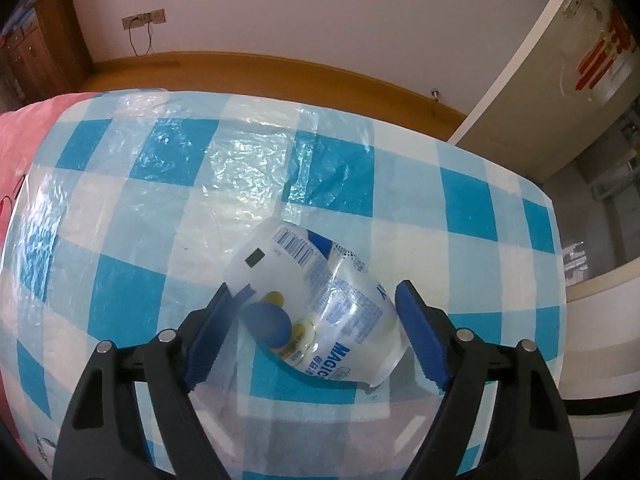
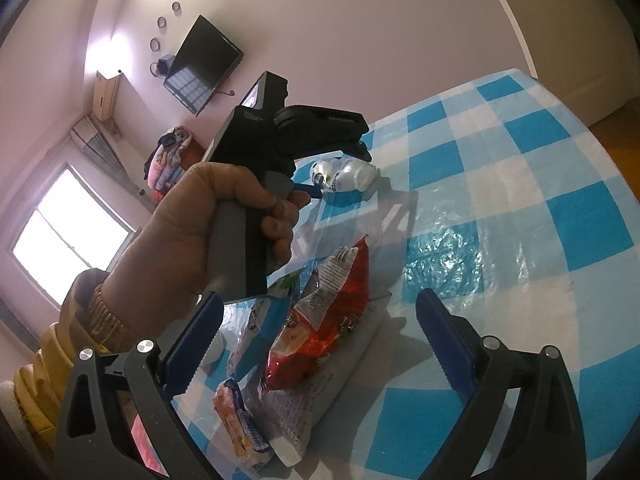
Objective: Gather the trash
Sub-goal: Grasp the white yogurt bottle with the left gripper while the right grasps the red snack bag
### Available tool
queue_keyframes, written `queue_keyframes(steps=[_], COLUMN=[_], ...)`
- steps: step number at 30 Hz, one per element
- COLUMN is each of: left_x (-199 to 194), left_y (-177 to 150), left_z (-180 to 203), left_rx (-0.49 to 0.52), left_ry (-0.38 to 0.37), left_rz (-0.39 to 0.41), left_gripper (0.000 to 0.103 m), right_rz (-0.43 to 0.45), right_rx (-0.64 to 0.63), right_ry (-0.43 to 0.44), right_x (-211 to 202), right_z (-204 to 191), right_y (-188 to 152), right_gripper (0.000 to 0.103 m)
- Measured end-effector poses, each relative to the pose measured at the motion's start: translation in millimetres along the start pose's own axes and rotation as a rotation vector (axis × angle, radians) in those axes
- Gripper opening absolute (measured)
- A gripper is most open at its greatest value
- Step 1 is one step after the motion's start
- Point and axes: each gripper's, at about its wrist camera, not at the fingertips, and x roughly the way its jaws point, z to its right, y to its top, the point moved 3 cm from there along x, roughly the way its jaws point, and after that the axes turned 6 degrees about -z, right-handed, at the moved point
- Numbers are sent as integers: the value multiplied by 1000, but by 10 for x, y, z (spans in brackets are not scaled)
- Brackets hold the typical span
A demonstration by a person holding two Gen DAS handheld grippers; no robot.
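Blue-checked table [image 1: 464, 200] under clear plastic film carries the trash. Red snack wrapper [image 2: 320, 320] lies flat between right gripper [image 2: 320, 344] jaws, apart for approach. Clear bottle [image 1: 320, 300], on its side, sits between left gripper [image 1: 316, 336] jaws, apart, unclamped.

Glossy clear plastic bottle [image 1: 320, 304], crinkled shiny plastic tablecloth [image 1: 460, 184], glossy red wrapper [image 2: 324, 320]

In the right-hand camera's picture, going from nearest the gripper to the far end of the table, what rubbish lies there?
Small orange-and-blue snack packet → crumpled red plastic wrapper → white plastic bottle lying on its side, framed by the left gripper.
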Motion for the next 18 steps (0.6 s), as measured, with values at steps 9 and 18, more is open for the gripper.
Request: queue_keyframes(steps=[9, 18], left_x=[-141, -266], left_y=[-156, -366], left_z=[-234, -485], left_rx=[21, 38], left_ry=[6, -69], left_rz=[30, 36], left_gripper=[36, 33], right_rz=[-19, -9], right_rx=[20, 99], right_ry=[19, 116], right_x=[87, 88], right_z=[78, 209], right_y=[-22, -1], right_gripper=[96, 77])
